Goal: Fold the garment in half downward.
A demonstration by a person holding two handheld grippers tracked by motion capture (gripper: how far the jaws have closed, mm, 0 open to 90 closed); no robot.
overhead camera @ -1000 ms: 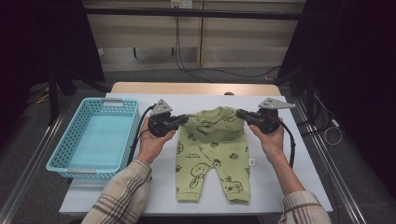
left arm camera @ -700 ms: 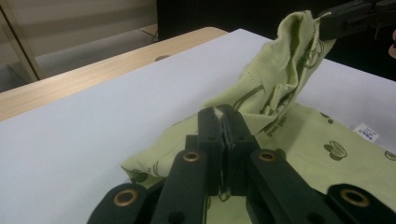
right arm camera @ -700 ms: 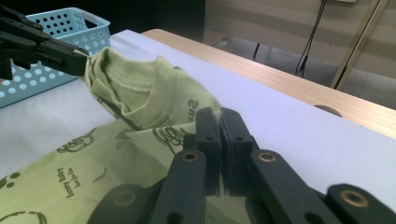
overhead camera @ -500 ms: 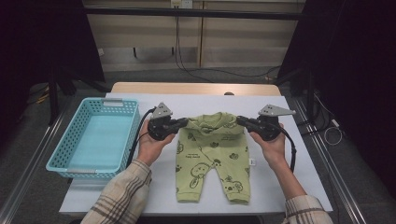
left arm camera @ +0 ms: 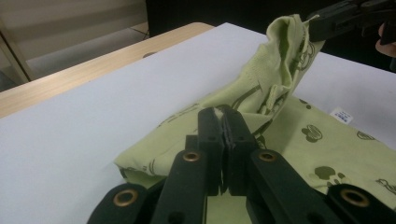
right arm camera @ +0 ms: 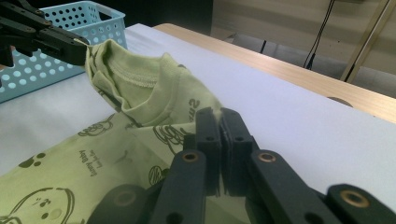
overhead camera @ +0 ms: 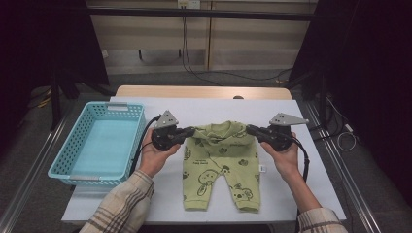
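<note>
Indoors, white table top [overhead camera: 301, 184] over a wooden one, dim room.
Left gripper [overhead camera: 190, 131] and right gripper [overhead camera: 250, 129] each clamp the green baby suit [overhead camera: 221, 162]; blue basket [overhead camera: 63, 164] alongside.

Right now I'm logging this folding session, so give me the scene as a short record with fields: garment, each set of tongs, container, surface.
garment: light green printed baby romper, legs flat toward the person, top edge lifted off the table
left tongs: shut on the romper's top left corner
right tongs: shut on the romper's top right corner
container: light blue perforated plastic basket, left of the romper, nothing in it
surface: white table
</note>
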